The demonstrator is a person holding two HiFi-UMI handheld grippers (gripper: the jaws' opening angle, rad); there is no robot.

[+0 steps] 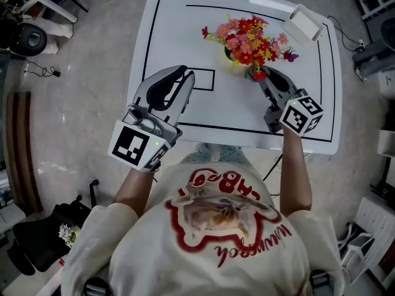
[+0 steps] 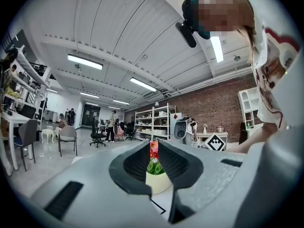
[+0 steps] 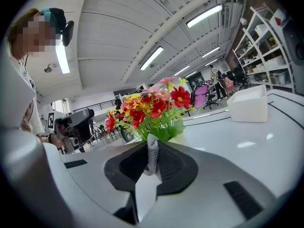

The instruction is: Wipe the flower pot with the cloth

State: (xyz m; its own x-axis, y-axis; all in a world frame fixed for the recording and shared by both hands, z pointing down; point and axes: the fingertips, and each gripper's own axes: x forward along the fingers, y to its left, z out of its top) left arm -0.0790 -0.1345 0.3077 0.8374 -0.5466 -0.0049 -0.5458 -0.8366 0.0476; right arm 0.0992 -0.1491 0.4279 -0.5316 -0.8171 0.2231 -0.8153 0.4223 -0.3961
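- Pinching the cloth point(image 3: 152, 152) in my right gripper point(image 1: 257, 74), just beside the flower pot point(image 1: 232, 64).
- My left gripper point(image 1: 187, 74), jaws slightly parted and empty, sits apart from it.

Red, pink and yellow over white and grey
The flower pot point(image 2: 156, 182) is pale cream, its flowers point(image 1: 250, 39) red, pink and yellow above green leaves; the tabletop point(image 1: 185, 29) under the pot is white with thin black lines, and the box point(image 1: 305, 22) beyond the pot is white. The cloth point(image 3: 152, 153) before the pot is grey with a fine mesh pattern. The left hand-held gripper point(image 1: 186, 73) and right hand-held gripper point(image 1: 259, 76) are grey with black pads, and their marker cubes point(image 1: 301, 115) are black on white
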